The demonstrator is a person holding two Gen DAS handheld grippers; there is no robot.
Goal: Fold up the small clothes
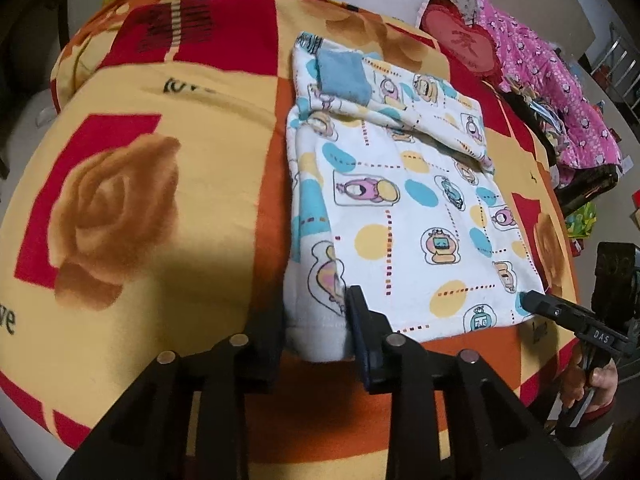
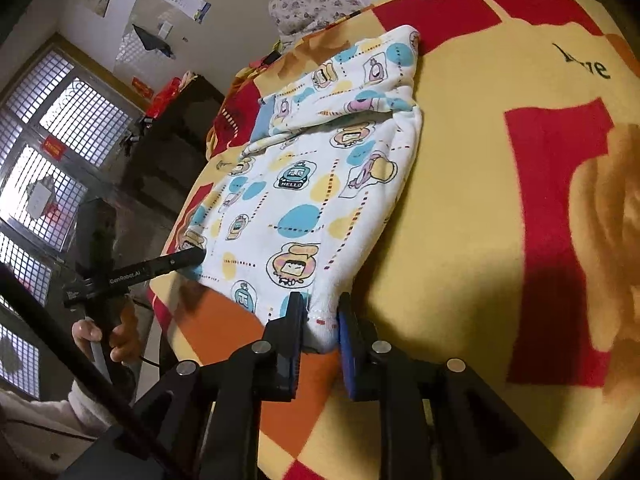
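Both grippers, left point(image 1: 316, 330) and right point(image 2: 320, 320), apparently pinch the folded garment's point(image 1: 404, 208) near-edge corners on the blanket point(image 1: 160, 184).

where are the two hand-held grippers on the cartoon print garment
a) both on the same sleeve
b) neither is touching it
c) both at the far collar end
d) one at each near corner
d: the left hand-held gripper pinches one near corner of the cartoon print garment, and the right hand-held gripper pinches the other near corner, both at the edge nearest the person.
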